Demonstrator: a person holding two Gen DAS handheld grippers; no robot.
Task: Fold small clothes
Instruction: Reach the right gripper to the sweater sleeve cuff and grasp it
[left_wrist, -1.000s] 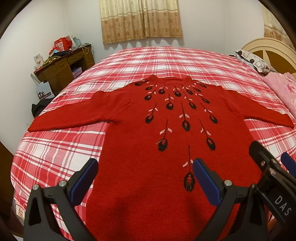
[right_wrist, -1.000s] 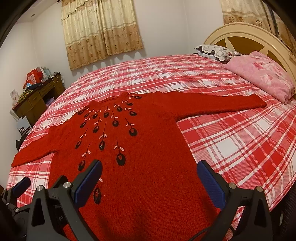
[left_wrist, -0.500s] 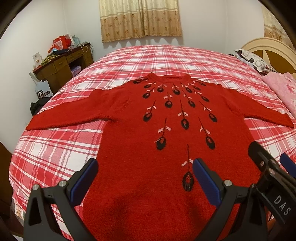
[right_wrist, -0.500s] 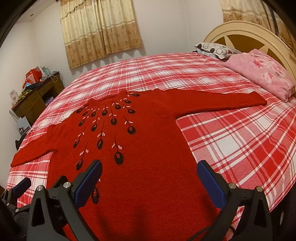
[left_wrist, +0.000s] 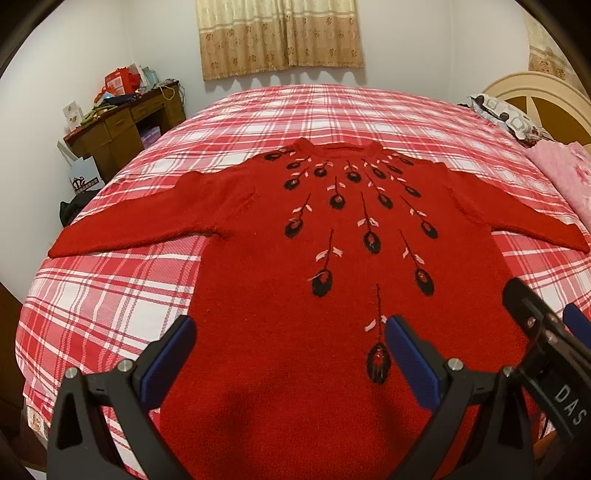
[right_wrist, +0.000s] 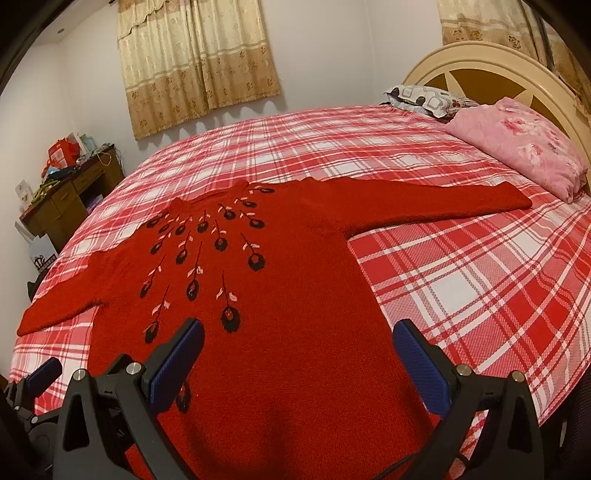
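A red knitted sweater (left_wrist: 266, 280) (right_wrist: 303, 295) with black and pink feather motifs lies flat, front up, on the bed, both sleeves spread sideways and the neckline at the far end. My left gripper (left_wrist: 288, 350) hovers open above its lower hem area, nothing between the blue pads. My right gripper (right_wrist: 299, 354) is also open over the lower right part of the sweater body. Part of the right gripper shows at the right edge of the left wrist view, and the left gripper at the lower left of the right wrist view.
The bed (left_wrist: 110, 295) (right_wrist: 480, 280) carries a red and white plaid cover. A pink folded blanket (right_wrist: 524, 147) and a patterned pillow (right_wrist: 424, 98) lie by the cream headboard (right_wrist: 491, 70). A cluttered wooden desk (left_wrist: 122, 125) stands at the far left wall.
Both views have shifted slightly, with the sweater sitting a little lower and closer in frame. Both grippers stay open and the sweater lies unmoved.
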